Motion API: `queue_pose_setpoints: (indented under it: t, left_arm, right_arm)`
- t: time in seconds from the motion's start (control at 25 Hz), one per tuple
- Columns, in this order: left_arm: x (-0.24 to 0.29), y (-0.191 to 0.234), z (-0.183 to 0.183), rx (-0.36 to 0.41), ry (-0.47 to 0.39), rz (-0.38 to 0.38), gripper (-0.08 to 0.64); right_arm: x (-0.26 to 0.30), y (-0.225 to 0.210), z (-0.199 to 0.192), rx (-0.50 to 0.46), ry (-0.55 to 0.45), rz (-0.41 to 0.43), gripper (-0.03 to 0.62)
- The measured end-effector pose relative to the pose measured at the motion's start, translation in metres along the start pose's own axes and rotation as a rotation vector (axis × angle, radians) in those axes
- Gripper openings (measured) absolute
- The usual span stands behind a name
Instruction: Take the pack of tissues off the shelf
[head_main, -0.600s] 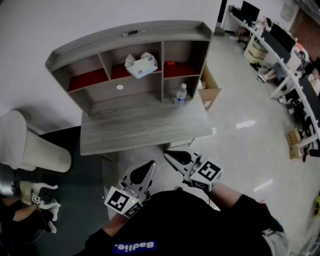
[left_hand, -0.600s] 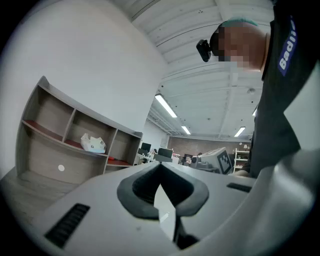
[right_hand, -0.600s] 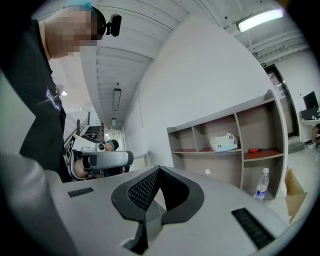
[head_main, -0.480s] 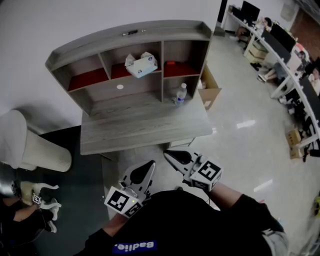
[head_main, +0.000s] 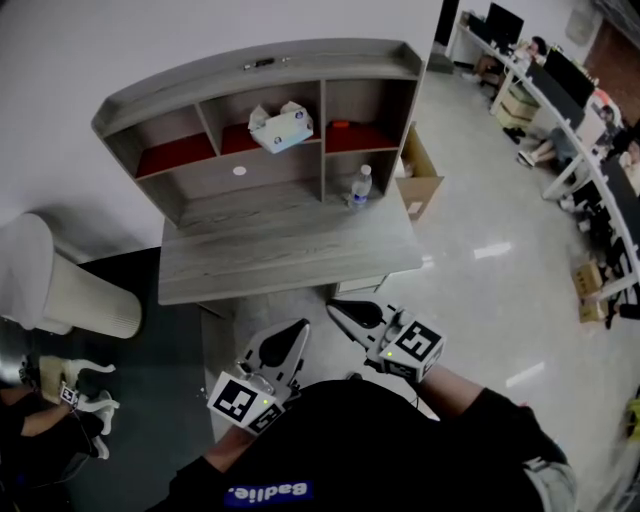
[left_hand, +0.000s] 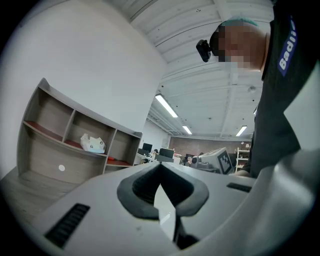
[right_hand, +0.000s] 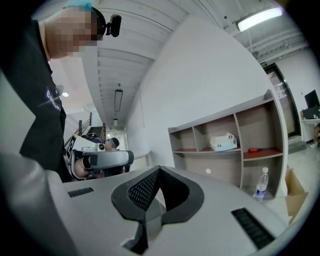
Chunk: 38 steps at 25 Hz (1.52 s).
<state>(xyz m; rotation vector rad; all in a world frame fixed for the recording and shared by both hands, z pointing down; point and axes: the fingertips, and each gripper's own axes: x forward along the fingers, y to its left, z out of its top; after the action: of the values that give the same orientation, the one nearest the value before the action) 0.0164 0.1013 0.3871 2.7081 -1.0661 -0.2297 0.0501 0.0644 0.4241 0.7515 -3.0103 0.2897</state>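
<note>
The white and blue pack of tissues (head_main: 281, 129) lies in the middle compartment of the grey wooden shelf unit (head_main: 250, 75) that stands on the desk (head_main: 280, 250). It also shows small in the left gripper view as the pack (left_hand: 93, 144) and in the right gripper view as the pack (right_hand: 223, 142). Both grippers are held low, close to the person's body and well short of the desk. My left gripper (head_main: 298, 329) is shut with nothing in it. My right gripper (head_main: 333, 309) is shut and empty too.
A clear water bottle (head_main: 361, 187) stands on the desk at the right, under the shelf. A small red thing (head_main: 341, 125) lies in the right compartment. A cardboard box (head_main: 420, 185) sits on the floor right of the desk, a white bin (head_main: 60, 290) to the left.
The view has shifted very slightly; the grippers and the pack of tissues have kept their places.
</note>
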Motion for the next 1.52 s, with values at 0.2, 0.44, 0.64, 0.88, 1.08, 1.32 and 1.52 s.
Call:
queue_pose_setpoints:
  t: [0.2,0.44,0.64,0.88,1.08,1.32,1.52]
  left_arm:
    - [0.006,-0.007,-0.002,0.007,-0.009,0.025,0.002]
    - [0.013,-0.012,-0.009,0.015,-0.023,0.081,0.002]
    - [0.014,-0.014,-0.017,0.015,-0.008,0.098,0.002]
    - [0.026,0.009,-0.011,0.009,-0.007,0.061,0.002]
    - [0.033,0.049,0.003,0.002,-0.012,0.018,0.002]
    - [0.049,0.107,0.031,0.01,-0.024,-0.049,0.002]
    - [0.055,0.149,0.046,-0.012,-0.028,-0.086,0.002]
  right_arm:
    - [-0.009,-0.006,0.0,-0.013,0.002,0.01,0.029]
    - [-0.022,-0.02,-0.011,0.003,0.005,0.03,0.029]
    - [-0.027,-0.027,-0.016,0.012,0.019,0.04,0.029]
    - [-0.012,-0.043,-0.009,0.003,0.032,0.0,0.03]
    - [0.017,-0.061,-0.004,-0.01,0.047,-0.04,0.029]
    - [0.065,-0.091,0.017,-0.02,0.03,-0.11,0.029]
    - [0.103,-0.109,0.028,-0.023,0.031,-0.161,0.029]
